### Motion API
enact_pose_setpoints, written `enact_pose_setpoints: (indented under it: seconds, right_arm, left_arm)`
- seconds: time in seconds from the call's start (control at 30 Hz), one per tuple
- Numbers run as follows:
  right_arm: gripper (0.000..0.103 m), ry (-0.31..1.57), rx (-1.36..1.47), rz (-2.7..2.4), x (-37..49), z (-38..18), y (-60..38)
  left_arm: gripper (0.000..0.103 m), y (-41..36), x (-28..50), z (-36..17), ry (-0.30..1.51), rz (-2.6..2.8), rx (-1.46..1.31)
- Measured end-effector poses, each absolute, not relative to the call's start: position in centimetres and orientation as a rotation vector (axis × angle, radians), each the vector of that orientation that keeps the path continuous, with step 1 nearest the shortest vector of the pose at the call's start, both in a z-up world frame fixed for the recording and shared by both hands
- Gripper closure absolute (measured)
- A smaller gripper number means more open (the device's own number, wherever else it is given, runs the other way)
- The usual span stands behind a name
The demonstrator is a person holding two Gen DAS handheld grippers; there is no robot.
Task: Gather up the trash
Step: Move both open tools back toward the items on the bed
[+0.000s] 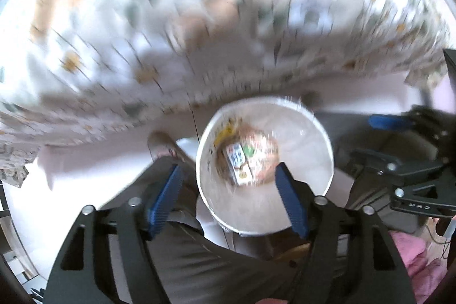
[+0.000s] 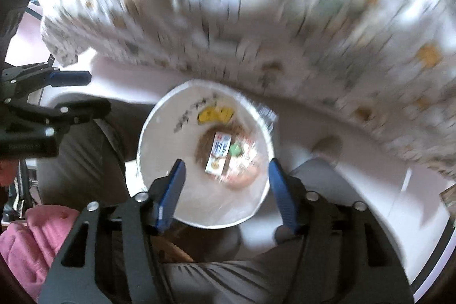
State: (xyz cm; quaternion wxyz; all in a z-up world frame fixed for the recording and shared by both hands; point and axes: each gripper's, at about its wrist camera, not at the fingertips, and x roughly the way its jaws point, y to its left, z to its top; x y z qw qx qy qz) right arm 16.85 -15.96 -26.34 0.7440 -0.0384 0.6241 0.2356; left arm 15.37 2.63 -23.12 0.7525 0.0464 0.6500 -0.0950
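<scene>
A white round trash bin (image 1: 302, 207) lined with clear plastic stands on the floor below both grippers; it also shows in the right wrist view (image 2: 159, 133). Inside lie a small white carton (image 1: 238, 161) and crumpled wrappers (image 1: 262, 153), seen too in the right wrist view as the carton (image 2: 218, 153) and wrappers (image 2: 245, 167). My left gripper (image 1: 228, 184) is open and empty above the bin's left rim. My right gripper (image 2: 225, 181) is open and empty above the bin. Each gripper shows in the other's view: the right gripper (image 1: 399, 138), the left gripper (image 2: 77, 93).
A table under a patterned white cloth (image 1: 142, 47) hangs over the far side, blurred by motion, also in the right wrist view (image 2: 285, 33). The person's grey trousers (image 1: 199, 261) and a shoe (image 1: 162, 141) are beside the bin. Pink fabric (image 2: 31, 241) lies at the lower left.
</scene>
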Motion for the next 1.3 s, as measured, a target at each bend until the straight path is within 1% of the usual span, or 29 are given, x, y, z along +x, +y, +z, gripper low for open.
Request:
enact_pose_setpoints:
  seconds: [0.07,0.23,0.3,0.37,0.43,0.6,0.8,1.07,1.3]
  right_arm:
    - [0.037,1.303,-0.099,0.511,17.0,-23.9,-16.6]
    - [0.036,1.166,-0.106,0.496,17.8,-18.2,-18.2]
    - [0.032,1.119,-0.102,0.494,18.2,-16.1,-18.6]
    - [0.026,1.073,-0.106,0.489,18.9,-14.2,-18.9]
    - [0.024,1.038,-0.119,0.486,19.7,-12.5,-19.0]
    - [0.024,0.997,-0.142,0.478,21.8,-10.5,-18.8]
    - [0.024,0.931,-0.185,0.466,25.4,-7.9,-18.2]
    - [0.024,0.887,-0.191,0.474,31.1,-4.9,-17.7]
    - [0.024,0.877,-0.216,0.485,36.4,-3.6,-16.8]
  left_arm:
    - [0.026,3.0,15.8,-21.1,1.366,-0.199,0.095]
    - [0.017,3.3,16.6,-17.0,1.254,-0.171,0.099]
    - [0.015,3.6,17.1,-15.6,1.214,-0.159,0.112]
    - [0.013,4.0,17.8,-14.2,1.182,-0.156,0.115]
    - [0.012,4.3,18.3,-12.9,1.159,-0.156,0.118]
    - [0.011,5.5,20.1,-9.7,1.073,-0.122,0.151]
    - [0.011,6.4,22.7,-6.9,1.01,-0.112,0.193]
    - [0.011,6.6,27.2,-5.8,0.977,-0.12,0.22]
    - [0.01,6.4,31.5,-5.6,0.964,-0.141,0.234]
